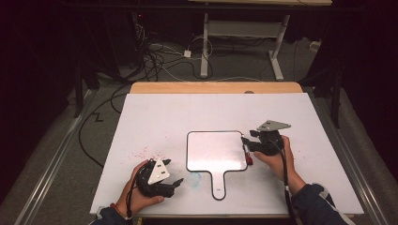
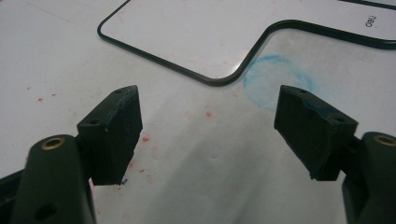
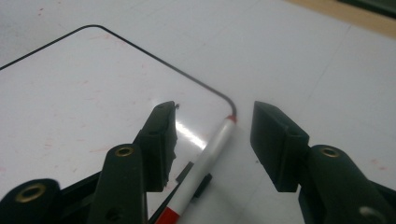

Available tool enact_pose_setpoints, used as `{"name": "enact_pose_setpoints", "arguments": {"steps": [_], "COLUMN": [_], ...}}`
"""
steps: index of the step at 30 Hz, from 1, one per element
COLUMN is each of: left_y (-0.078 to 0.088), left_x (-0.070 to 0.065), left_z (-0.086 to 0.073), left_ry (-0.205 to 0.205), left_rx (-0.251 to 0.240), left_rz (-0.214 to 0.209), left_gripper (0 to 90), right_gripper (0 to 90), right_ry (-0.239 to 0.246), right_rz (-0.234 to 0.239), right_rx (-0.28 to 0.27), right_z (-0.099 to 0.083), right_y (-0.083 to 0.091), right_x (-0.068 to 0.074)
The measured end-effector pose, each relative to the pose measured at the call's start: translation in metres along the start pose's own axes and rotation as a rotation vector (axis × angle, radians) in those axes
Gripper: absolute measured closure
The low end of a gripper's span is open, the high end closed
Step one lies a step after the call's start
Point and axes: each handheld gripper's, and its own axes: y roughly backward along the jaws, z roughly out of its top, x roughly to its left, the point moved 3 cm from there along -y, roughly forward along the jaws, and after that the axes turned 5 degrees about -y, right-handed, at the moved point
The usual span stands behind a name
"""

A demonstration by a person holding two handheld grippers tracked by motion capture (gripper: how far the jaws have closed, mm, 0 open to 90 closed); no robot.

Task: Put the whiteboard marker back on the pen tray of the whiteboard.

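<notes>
A small whiteboard (image 1: 216, 150) with a black rim and a handle lies flat at the middle of the white table. A white marker (image 1: 247, 153) with red ends rests at its right edge. My right gripper (image 1: 246, 147) points left at that edge. In the right gripper view the marker (image 3: 205, 163) lies between the jaws of the right gripper (image 3: 215, 112); the pads stand apart from it, so it is open. My left gripper (image 1: 172, 173) sits near the front left of the whiteboard, open. In the left gripper view the left gripper (image 2: 208, 93) has nothing between its jaws, and the whiteboard (image 2: 201, 28) lies ahead.
Red specks (image 1: 148, 152) dot the table left of the whiteboard, and a blue smear (image 2: 275, 79) marks it beside the handle. The table top (image 1: 211, 108) ends in a wooden strip at the back. Cables (image 1: 159, 61) and another table's legs stand on the floor beyond.
</notes>
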Motion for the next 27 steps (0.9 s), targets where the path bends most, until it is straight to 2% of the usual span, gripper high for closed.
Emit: {"name": "enact_pose_setpoints", "arguments": {"steps": [3,6,9,13,19,24,27], "left_y": [0.0,0.0,-0.001,-0.001,0.0,0.001,0.0], "left_x": [0.001,0.001,0.002,0.003,0.004,0.005,0.005], "left_z": [0.0,-0.001,-0.001,-0.001,-0.001,-0.001,-0.001], "left_ry": [0.003,0.007,0.012,0.015,0.021,0.022,0.026], "left_rx": [0.001,0.003,0.003,0.003,0.002,0.001,-0.002], "left_rz": [0.003,0.005,0.009,0.015,0.024,0.033,0.037], "left_gripper": [22.0,22.0,22.0,22.0,22.0,22.0,22.0], "right_gripper": [45.9,41.5,37.5,34.3,29.8,28.3,27.3], "right_ry": [0.033,0.082,0.111,0.123,0.164,0.166,0.17], "right_rz": [0.02,0.014,0.002,0.005,-0.005,-0.017,-0.003], "right_rx": [-0.043,-0.056,-0.094,-0.137,-0.157,-0.181,-0.194], "right_z": [0.004,0.007,0.008,0.009,0.009,0.006,0.003], "right_y": [0.01,0.019,0.03,0.043,0.058,0.067,0.073], "right_x": [0.0,-0.001,-0.001,-0.002,-0.002,-0.002,-0.001]}}
